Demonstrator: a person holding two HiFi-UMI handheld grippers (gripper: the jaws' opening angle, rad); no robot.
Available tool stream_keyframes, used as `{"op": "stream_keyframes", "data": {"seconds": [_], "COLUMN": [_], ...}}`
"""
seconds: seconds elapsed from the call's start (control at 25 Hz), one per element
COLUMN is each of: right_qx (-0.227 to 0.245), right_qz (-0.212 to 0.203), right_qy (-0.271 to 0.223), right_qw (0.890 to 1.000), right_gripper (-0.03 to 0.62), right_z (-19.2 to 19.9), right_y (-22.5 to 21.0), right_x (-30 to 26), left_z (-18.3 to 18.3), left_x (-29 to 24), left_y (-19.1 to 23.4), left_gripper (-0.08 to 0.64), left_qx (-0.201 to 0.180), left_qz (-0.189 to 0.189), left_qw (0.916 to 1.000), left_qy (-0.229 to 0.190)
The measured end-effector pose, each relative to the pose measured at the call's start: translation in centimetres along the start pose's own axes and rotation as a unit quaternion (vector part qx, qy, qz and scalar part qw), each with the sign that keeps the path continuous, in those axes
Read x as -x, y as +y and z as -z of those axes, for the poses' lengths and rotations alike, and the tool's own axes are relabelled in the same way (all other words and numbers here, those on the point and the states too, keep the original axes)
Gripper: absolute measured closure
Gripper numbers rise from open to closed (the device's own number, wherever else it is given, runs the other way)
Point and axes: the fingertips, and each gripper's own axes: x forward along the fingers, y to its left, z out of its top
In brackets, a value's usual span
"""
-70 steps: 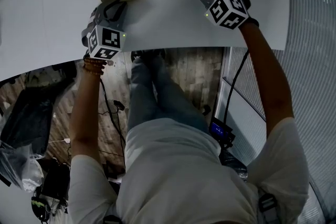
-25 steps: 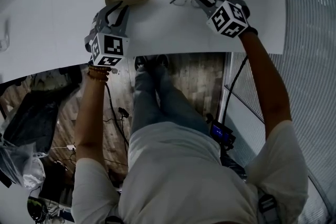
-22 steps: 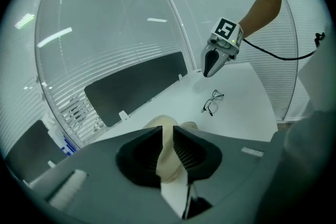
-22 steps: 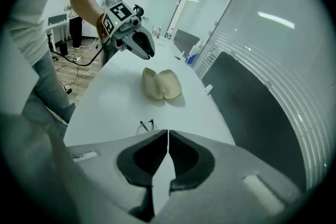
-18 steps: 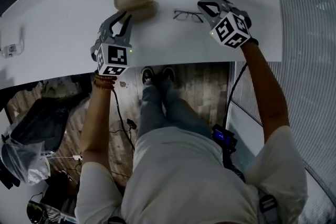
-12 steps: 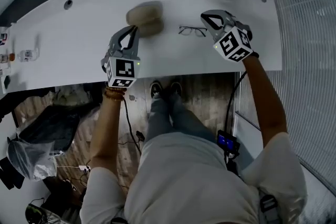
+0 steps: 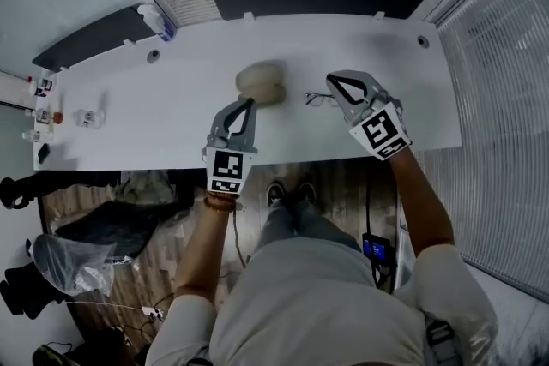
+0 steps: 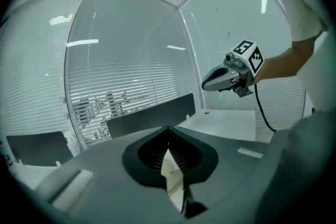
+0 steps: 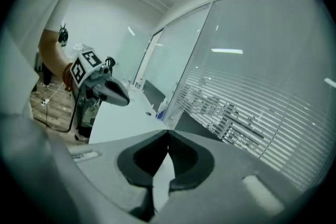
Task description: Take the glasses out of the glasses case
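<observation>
Head view only — glasses (image 7: 319, 99) nr case (image 7: 262, 84) (gripper views: blinds (image 8: 121, 86)).

Glasses case (image 7: 262, 84): beige, rounded oval clamshell, sits on the white desk (image 7: 171, 99) about mid-width, nearer the front edge than the back. From the head view it reads as one soft lump; can't tell whether the lid is fully shut or ajar.

Glasses (image 7: 319, 99): thin dark frame, out of the case, lying flat on the desk just to its right, close but not touching. Too small to tell whether the temples are folded.
</observation>
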Motion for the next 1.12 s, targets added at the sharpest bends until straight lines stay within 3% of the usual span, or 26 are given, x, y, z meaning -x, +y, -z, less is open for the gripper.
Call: {"op": "stream_keyframes", "data": {"seconds": [0.2, 0.48, 0.72, 1.12], "right_qx": [-0.063, -0.112, -0.150, -0.178], "right_qz": [0.020, 0.021, 0.017, 0.027], "right_qy": [-0.057, -0.120, -0.138, -0.181], "right_qw": [0.996, 0.986, 0.979, 0.967], "right_gripper": [0.589, 0.589, 0.589, 0.591], "right_z": [-4.5, -10.0, -11.8, -16.1], "right_y": [0.6, 3.1, 6.5, 9.1], "right_x": [2.0, 5.1, 6.4, 9.9], "left_z": [-4.0, -8.9, -11.0, -12.7], "left_x": [2.7, 6.3, 9.2, 13.5], "left_y": [-1.4, -2.9, -4.7, -6.6], "left_gripper": [0.558, 0.557, 0.557, 0.557], "left_qx": [0.071, 0.109, 0.098, 0.130], "left_qz": [0.005, 0.012, 0.024, 0.023], "left_qw": [0.9964, 0.9894, 0.9873, 0.9806], "left_qy": [-0.046, -0.096, -0.122, -0.145]}}
